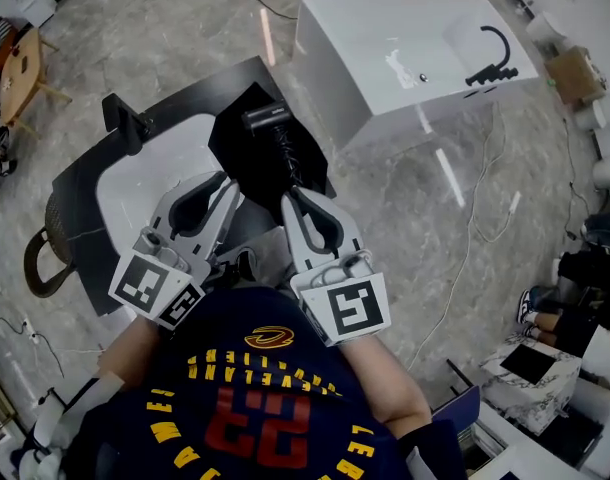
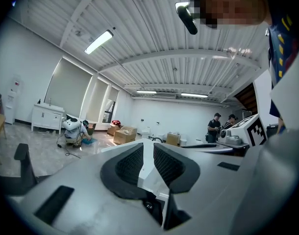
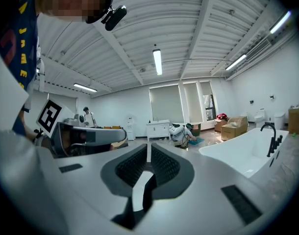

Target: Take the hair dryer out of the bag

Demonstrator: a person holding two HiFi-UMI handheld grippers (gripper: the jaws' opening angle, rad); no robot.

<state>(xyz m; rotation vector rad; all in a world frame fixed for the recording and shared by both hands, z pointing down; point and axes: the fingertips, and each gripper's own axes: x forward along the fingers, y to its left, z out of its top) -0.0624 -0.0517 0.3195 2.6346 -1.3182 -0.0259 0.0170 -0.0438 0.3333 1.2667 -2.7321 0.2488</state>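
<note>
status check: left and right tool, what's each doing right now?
Left tool: open partway, nothing between its jaws.
Right tool: closed, tip at the black bag; grip on it cannot be told.

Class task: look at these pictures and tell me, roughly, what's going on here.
A person in a navy jersey holds the left gripper and right gripper level, near a soft black bag lying on a black counter beside a white basin. The black hair dryer shows at the bag's far end, untouched. The left fingers stand slightly apart, the right fingers nearly together; neither grips anything.
</note>
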